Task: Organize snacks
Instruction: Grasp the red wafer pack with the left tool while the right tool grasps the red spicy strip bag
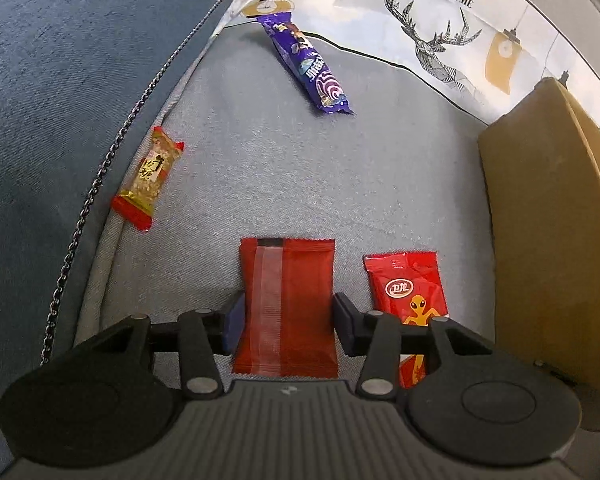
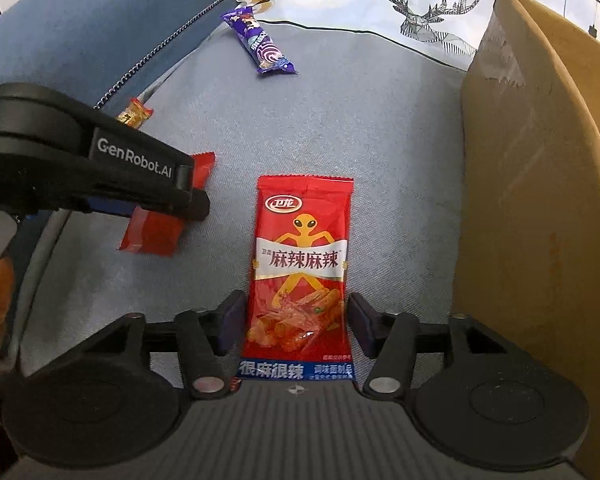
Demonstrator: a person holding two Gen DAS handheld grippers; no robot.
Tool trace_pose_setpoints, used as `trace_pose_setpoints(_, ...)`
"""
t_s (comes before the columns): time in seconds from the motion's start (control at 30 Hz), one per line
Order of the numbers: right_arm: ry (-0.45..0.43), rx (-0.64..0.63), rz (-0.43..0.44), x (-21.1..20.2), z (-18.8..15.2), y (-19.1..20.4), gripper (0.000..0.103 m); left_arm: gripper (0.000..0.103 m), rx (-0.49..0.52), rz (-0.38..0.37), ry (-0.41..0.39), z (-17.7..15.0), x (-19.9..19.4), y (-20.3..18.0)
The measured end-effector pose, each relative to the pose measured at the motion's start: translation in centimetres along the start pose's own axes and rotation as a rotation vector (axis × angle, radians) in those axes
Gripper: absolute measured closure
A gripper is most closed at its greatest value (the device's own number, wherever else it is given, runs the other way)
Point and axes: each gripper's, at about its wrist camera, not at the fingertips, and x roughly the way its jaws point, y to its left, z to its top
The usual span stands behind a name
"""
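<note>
Nearest the front edge of the grey-blue fabric seat cushion (image 1: 380, 184), both grippers point steeply down, each straddling a packet. Left gripper (image 1: 286, 322): the plain dark-red foil packet with a clear seam strip (image 1: 286, 304) lies flat between its fingers. The pads stand right at the packet's two long edges, but whether they press I cannot tell; no buckling shows in the foil. Right gripper (image 2: 296, 322): the bright red spicy-snack packet printed with an orange alien figure (image 2: 302, 264) lies lengthwise between its fingers, with cushion showing in a gap on each side, so it is released, not gripping.

Step in hand, as I judge it: a paired pick, then transfer into the brown cardboard box (image 2: 532, 184) standing along the cushion's right edge. To do it well, close across the packets' short width, low enough to catch the flat foil, and lift only once the pads bite. Thin packets can slip or fold.

Farther back, a small gold-and-red wrapped candy bar (image 1: 148, 178) lies at the cushion's left edge beside a dark metal chain (image 1: 100, 184). A purple wrapped snack bar (image 1: 310, 66) lies near the far edge, just before the white deer-print fabric (image 1: 432, 32). Both are untouched.
</note>
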Motion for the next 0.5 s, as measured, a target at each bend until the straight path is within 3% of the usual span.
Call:
trace_pose_setpoints(0.13,-0.010,-0.001,-0.004,0.12,0.12,-0.07,0.044,0.055,0.031,0.011,-0.007,0.20,0.05,-0.26)
trace_pose_setpoints(0.23,-0.025,-0.003,-0.006,0.09,0.14,-0.08,0.052,0.056,0.029,0.007,-0.009,0.22,-0.12,-0.26)
trace_pose_setpoints(0.5,-0.046,0.014,-0.003,-0.26,-0.16,-0.24,0.055,0.057,0.029,-0.004,-0.028,0.16,-0.72,-0.06)
